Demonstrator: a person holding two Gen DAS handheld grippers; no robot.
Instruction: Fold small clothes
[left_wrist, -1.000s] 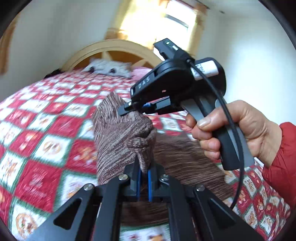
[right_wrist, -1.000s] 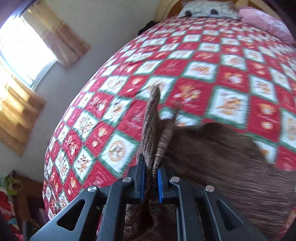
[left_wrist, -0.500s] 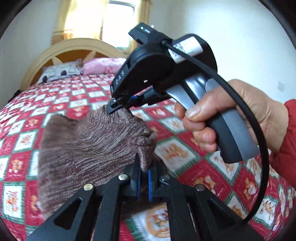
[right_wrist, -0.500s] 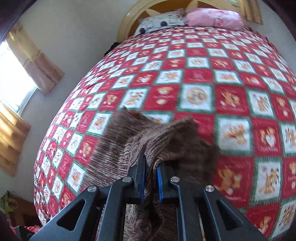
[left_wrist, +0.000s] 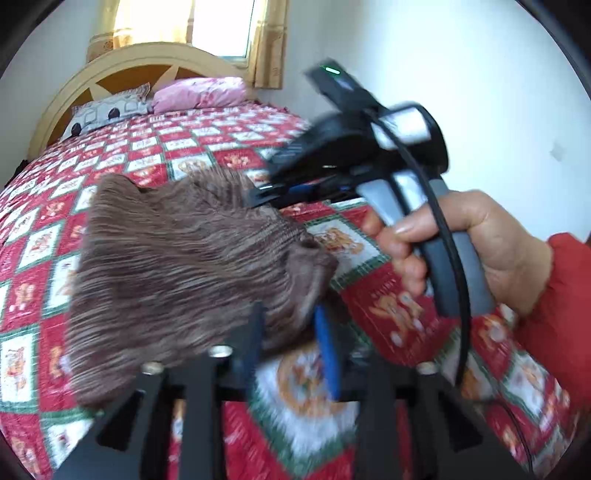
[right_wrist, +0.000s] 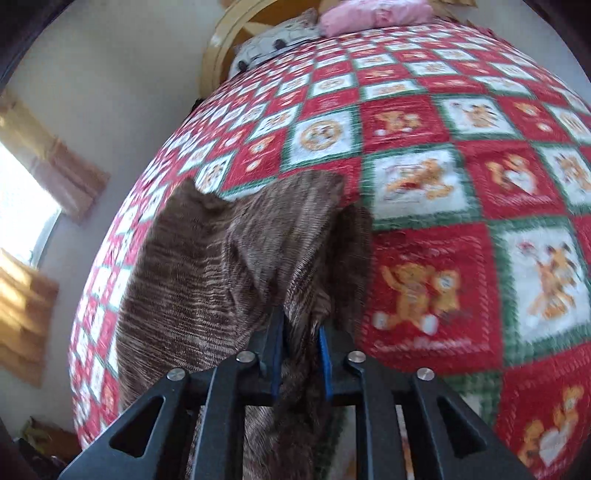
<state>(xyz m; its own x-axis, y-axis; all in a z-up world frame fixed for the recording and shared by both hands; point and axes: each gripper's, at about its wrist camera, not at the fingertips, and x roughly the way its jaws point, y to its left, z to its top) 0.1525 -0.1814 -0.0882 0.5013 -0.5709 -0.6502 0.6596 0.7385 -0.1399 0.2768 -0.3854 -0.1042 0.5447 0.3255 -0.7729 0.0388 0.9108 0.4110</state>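
I've laid the brown knit garment (left_wrist: 177, 266) folded onto the quilt (left_wrist: 388, 317), so my left gripper (left_wrist: 291, 343) and right gripper (right_wrist: 301, 354) are both opening, cloth slack between their pads, to release it.

White walls (left_wrist: 461, 74), sunlit curtained window (left_wrist: 221, 26), arched headboard (left_wrist: 122, 64).

The right gripper (right_wrist: 301, 341) — jaws opening — has brown knit garment (right_wrist: 221, 280) between them, over the quilt (right_wrist: 436, 184).
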